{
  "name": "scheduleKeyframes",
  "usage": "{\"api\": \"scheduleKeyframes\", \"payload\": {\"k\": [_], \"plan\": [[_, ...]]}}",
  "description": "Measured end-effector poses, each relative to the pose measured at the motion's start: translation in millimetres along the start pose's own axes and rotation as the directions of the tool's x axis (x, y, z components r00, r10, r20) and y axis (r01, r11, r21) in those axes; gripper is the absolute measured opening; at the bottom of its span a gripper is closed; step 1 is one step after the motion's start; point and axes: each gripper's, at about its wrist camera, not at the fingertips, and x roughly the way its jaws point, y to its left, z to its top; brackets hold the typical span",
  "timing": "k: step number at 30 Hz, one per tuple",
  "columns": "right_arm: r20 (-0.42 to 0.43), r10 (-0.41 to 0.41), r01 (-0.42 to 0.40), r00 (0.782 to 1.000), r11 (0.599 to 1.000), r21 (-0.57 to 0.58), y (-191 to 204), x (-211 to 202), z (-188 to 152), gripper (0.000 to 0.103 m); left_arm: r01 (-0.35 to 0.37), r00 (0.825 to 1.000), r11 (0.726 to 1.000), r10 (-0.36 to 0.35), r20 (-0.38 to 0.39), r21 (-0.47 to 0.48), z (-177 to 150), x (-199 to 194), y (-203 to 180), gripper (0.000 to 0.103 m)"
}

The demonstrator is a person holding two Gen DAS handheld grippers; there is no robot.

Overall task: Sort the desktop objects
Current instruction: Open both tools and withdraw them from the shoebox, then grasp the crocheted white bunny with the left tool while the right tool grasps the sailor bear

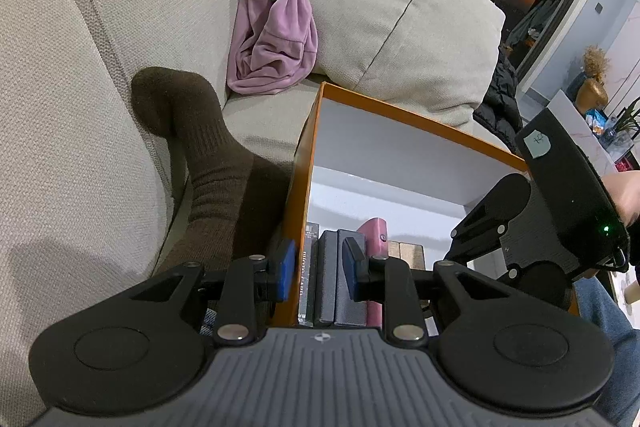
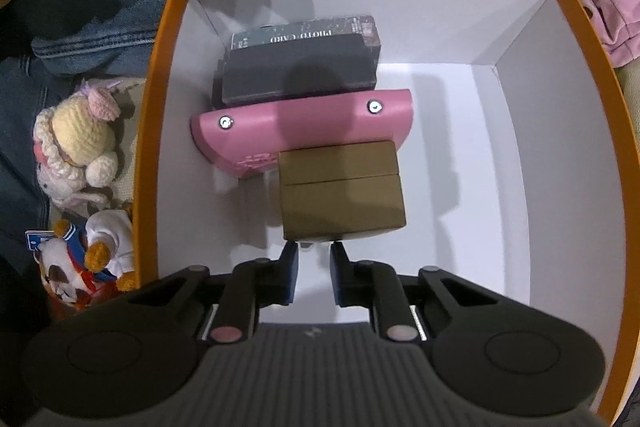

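The left gripper's [image 1: 318, 269] own body hides the lower half of the left wrist view, so the items in the orange box [image 1: 308, 131] show only as thin top edges between its blue pads. In the right wrist view the box [image 2: 588, 39] fills the frame; its near wall is cut off by the right gripper [image 2: 313, 267].

Inside, a row of items stands packed together against the box's left side, mid-frame: one dark photo-card case [image 2: 308, 33] at the back, one black case [image 2: 298, 73], one pink case [image 2: 304, 121] with two metal studs, and two brown cardboard boxes [image 2: 340, 191] nearest the camera (the seam between them is faint).

Both grippers are released, jaws parted and gripping nothing; the right one hovers just short of the brown boxes, inside the box.

Outside the box, at lower left, lie two plush toys: a crocheted doll [image 2: 78, 143] and a sailor bear [image 2: 90, 259], partly cut off. A pink garment [image 1: 272, 31] and a brown sock [image 1: 200, 147] lie on the sofa [image 1: 80, 67].
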Motion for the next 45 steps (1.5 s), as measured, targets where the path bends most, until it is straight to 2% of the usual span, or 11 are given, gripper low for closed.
{"api": "scheduleKeyframes", "payload": {"k": [10,14,18,24,25,30,35,37,38,39,45], "plan": [[0.003,-0.032,0.032,0.999,0.999,0.018,-3,-10,-6,0.020,-0.023,0.999,1.000,0.023,0.022,0.002,2,-8,-3,0.028],[0.022,-0.087,0.086,0.996,0.995,0.048,6,-33,-17,0.020,-0.031,0.998,0.999,0.029,0.050,0.033,0,-23,-14,0.028],[0.085,-0.161,0.151,0.983,0.982,0.113,10,-53,-21,0.020,-0.033,0.997,0.996,0.027,0.075,0.085,-8,-44,-32,0.028],[0.224,-0.274,0.201,0.935,0.931,0.304,46,-93,-38,0.022,-0.040,0.998,0.988,0.032,0.057,0.146,-33,-68,-52,0.028],[0.247,-0.296,0.203,0.923,0.918,0.341,54,-93,-47,0.026,-0.042,0.998,0.987,0.035,0.051,0.155,-39,-71,-54,0.028],[0.365,-0.361,0.142,0.858,0.850,0.507,106,-83,-64,0.029,-0.071,0.997,0.983,0.072,-0.004,0.169,-73,-85,-58,0.028],[0.423,-0.414,0.121,0.806,0.815,0.567,162,-73,-82,0.039,-0.113,0.990,0.983,0.124,-0.071,0.142,-109,-88,-54,0.037],[0.426,-0.432,0.114,0.795,0.796,0.595,178,-62,-86,0.041,-0.134,0.985,0.981,0.148,-0.091,0.143,-124,-88,-55,0.043],[0.427,-0.438,0.108,0.791,0.787,0.608,187,-59,-89,0.042,-0.137,0.983,0.981,0.152,-0.099,0.138,-131,-87,-55,0.054],[0.426,-0.445,0.104,0.787,0.778,0.620,194,-54,-91,0.042,-0.138,0.983,0.981,0.152,-0.105,0.133,-139,-86,-56,0.056],[0.417,-0.477,0.059,0.773,0.710,0.702,218,-34,-101,0.053,-0.214,0.955,0.966,0.238,-0.176,0.146,-174,-66,-63,0.056]]}}
